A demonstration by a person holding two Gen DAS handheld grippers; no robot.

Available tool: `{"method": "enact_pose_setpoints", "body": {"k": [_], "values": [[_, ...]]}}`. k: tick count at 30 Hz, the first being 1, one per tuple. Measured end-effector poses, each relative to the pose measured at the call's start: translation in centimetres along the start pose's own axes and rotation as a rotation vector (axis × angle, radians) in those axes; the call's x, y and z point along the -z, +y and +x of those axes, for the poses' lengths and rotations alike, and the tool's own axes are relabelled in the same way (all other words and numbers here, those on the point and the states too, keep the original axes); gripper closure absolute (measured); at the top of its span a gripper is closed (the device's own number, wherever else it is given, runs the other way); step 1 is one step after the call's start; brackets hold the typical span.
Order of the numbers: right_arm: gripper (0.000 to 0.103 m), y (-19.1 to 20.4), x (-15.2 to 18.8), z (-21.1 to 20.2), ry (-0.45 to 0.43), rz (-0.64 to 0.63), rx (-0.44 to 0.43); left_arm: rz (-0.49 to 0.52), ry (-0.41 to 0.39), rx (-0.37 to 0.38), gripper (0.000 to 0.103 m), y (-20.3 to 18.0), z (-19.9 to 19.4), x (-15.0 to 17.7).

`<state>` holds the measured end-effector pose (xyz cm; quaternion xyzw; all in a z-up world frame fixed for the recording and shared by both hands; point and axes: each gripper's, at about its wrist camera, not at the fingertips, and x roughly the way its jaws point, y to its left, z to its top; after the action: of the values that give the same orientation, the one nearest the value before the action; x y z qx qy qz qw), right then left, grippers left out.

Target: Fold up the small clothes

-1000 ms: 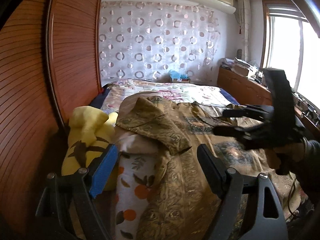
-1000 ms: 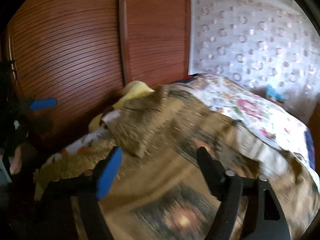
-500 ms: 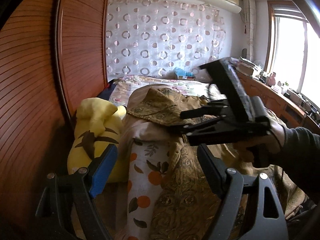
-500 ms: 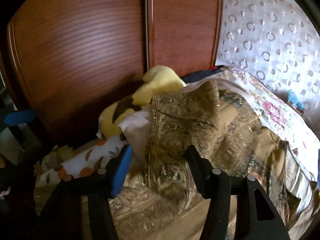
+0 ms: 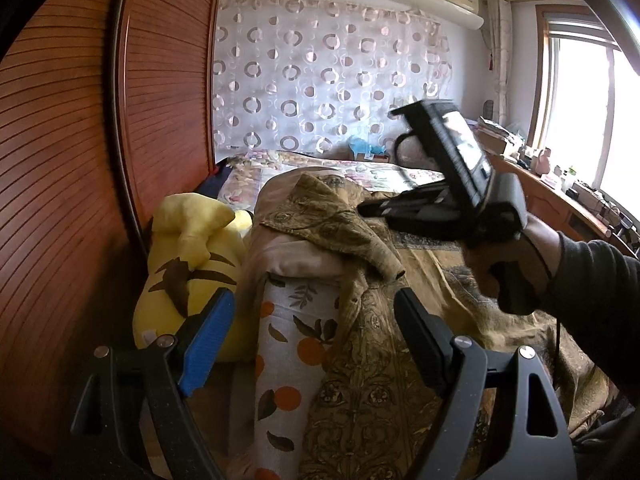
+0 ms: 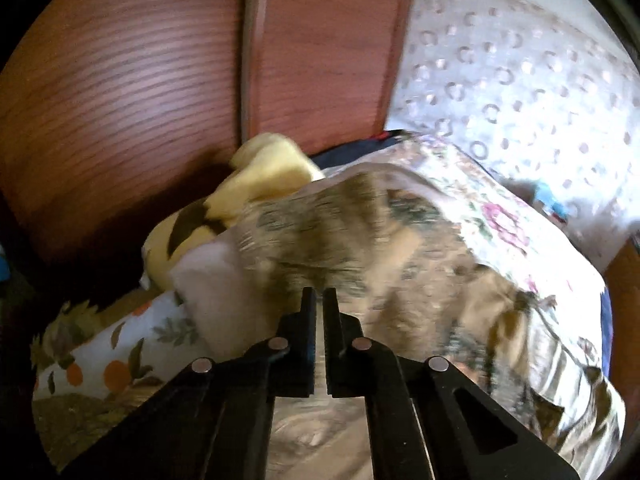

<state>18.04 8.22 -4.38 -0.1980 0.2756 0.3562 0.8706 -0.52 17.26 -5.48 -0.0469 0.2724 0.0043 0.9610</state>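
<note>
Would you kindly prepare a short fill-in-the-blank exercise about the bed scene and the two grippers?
1. The plush toy beside the wooden wardrobe doors is ____ in colour.
2. The left gripper has its jaws ____.
3. The pillow under the brown patterned garment is printed with ____ fruits.
4. The right gripper has its jaws ____.

Missing words: yellow; open; orange; shut

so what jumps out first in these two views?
The right gripper, jaws shut, reaches in from the right over the olive-gold patterned garment heaped mid-bed; whether it pinches cloth is not clear. A bright yellow plush toy sits left of the heap against the wooden wardrobe. The left gripper hangs open in the foreground over an orange-print cloth.
</note>
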Motion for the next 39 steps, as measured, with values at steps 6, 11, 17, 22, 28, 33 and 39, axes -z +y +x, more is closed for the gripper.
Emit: {"method": "enact_pose_setpoints", "body": {"k": [6,11,17,22,28,33,39], "values": [[0.101,-2.4,1.3,-2.1,-0.032,0.055,0.019,0.01,0.004,0.01,0.021,-0.5,0.4,0.0],[0.067,0.0,1.1,-0.7,-0.006,-0.008,-0.106,0.01,0.007,0.024,0.021,-1.0,0.6,-0.1],[0.049,3.2,1.6,3.5,0.075,-0.084,-0.15,0.03,0.018,0.022,0.021,-1.2,0.7,0.0],[0.089,2.6,1.7,4.9,0.095,-0.054,-0.106,0.026,0.015,0.023,0.021,-1.0,0.6,0.0],[0.094,-1.2,2.1,3.4,0.008,0.084,-0.007,0.014,0.022,0.033,0.021,-1.2,1.1,0.2],[0.094,-4.4,3.7,2.2,0.001,0.183,0.057,0.029,0.023,0.042,0.021,-2.0,1.1,-0.1],[0.086,-6.3,6.3,0.7,0.068,0.243,0.113,0.036,0.031,0.049,0.021,-2.5,1.7,-0.1]]}}
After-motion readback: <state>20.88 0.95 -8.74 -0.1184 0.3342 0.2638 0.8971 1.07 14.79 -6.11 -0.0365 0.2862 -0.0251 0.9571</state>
